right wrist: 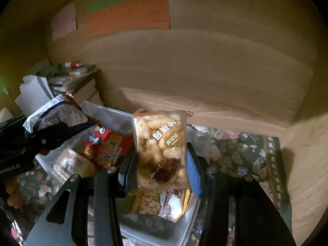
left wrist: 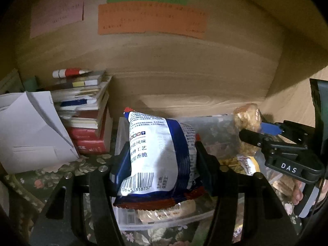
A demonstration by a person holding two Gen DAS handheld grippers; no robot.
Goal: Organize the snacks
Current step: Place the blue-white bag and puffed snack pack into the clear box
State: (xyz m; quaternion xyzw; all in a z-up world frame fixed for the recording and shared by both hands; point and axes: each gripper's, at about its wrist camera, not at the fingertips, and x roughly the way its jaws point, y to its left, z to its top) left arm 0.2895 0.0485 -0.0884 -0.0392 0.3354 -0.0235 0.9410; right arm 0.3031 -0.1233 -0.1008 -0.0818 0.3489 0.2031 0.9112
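My left gripper [left wrist: 162, 155] is shut on a blue and white snack bag [left wrist: 157, 153], held above a clear plastic bin [left wrist: 164, 223]. My right gripper [right wrist: 162, 164] is shut on a clear packet of puffed snacks [right wrist: 162, 143], also above the bin [right wrist: 106, 112]. The bin holds several packets: a red one [right wrist: 104, 145], a clear one [right wrist: 69, 164] and a yellow and white one [right wrist: 174, 203]. The right gripper [left wrist: 260, 133] with its packet [left wrist: 247, 123] shows in the left wrist view, and the left gripper [right wrist: 51, 135] with its bag [right wrist: 53, 114] in the right wrist view.
The bin stands on a floral tablecloth [right wrist: 235, 149] against a wooden wall [left wrist: 184, 71] with coloured paper notes [left wrist: 151, 18]. A stack of books [left wrist: 86, 110] with a glue stick [left wrist: 69, 72] on top and white papers [left wrist: 30, 127] stand to the left.
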